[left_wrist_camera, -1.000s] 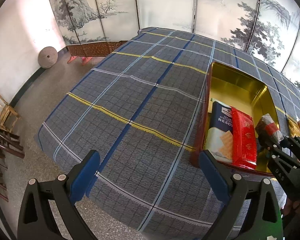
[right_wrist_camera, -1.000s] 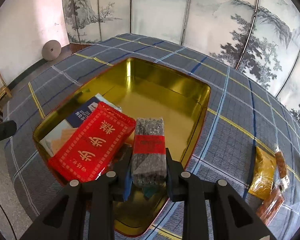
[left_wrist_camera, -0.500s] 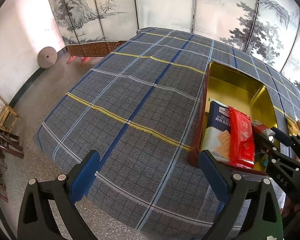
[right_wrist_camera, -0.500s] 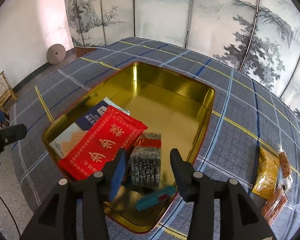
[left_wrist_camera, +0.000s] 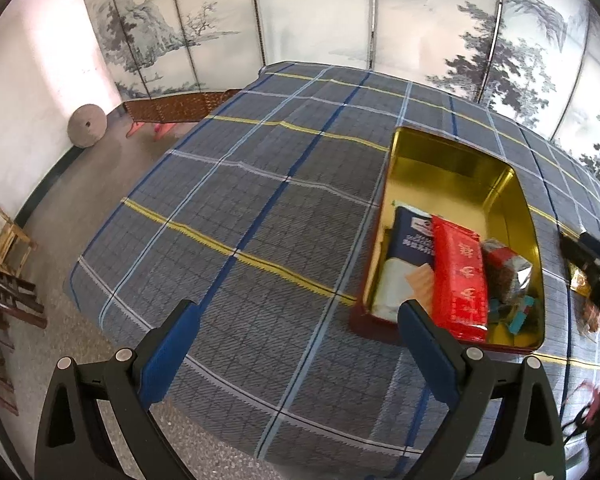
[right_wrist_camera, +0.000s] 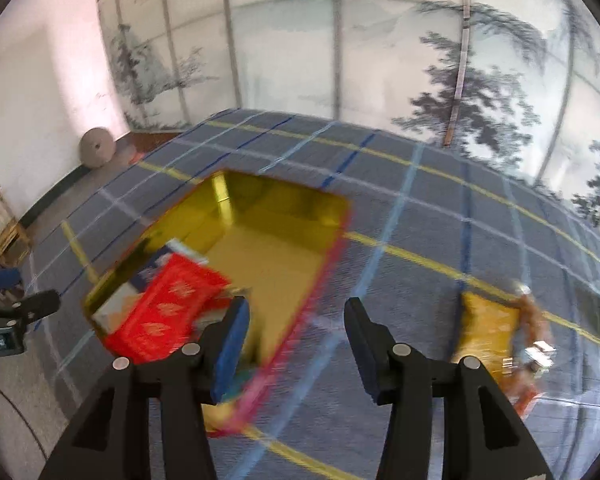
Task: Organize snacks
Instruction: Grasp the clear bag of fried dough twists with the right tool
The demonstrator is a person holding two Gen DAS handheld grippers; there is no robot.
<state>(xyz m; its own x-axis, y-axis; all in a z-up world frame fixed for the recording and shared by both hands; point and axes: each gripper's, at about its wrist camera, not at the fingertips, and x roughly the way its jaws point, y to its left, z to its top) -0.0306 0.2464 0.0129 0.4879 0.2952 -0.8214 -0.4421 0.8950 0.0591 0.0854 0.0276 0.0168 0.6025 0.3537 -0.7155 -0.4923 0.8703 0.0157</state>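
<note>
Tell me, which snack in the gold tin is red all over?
The long flat red packet, lying between the blue-and-white cracker box and the dark bag with only a red band.

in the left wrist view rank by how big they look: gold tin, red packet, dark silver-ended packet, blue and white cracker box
1. gold tin
2. red packet
3. blue and white cracker box, partly hidden under the red packet, so unsure
4. dark silver-ended packet, also partly hidden
</note>
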